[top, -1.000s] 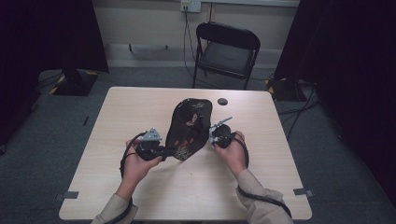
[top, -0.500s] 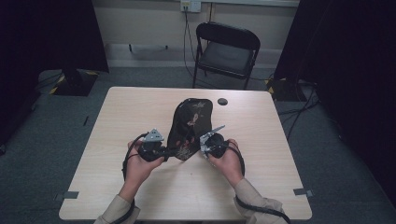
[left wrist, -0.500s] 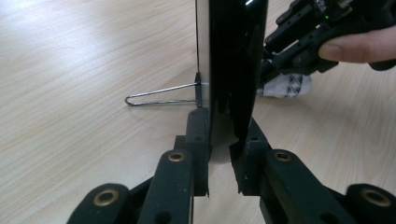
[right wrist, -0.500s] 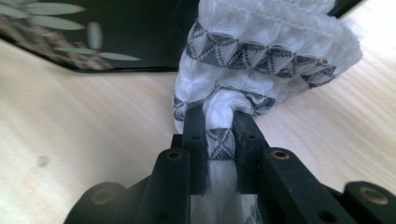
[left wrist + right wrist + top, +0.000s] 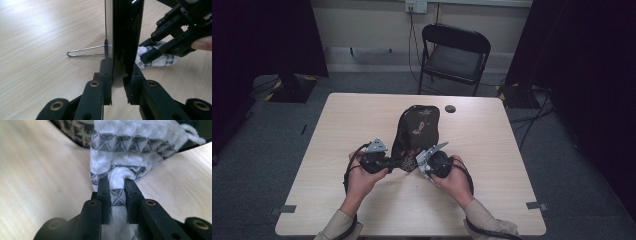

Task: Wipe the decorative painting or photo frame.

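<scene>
Cloth (image 5: 130, 150) wiping is going well if the right gripper (image 5: 117, 187), jaws pinching the wad, is pressing flat while the left gripper (image 5: 117, 75), clamped on the mirror (image 5: 126, 35), is steadying it.

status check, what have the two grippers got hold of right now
Left gripper shut on near edge of black tray, tray stood up on its wire stand. Right gripper shut on white cloth, at tray's face. Nothing in the way.
</scene>
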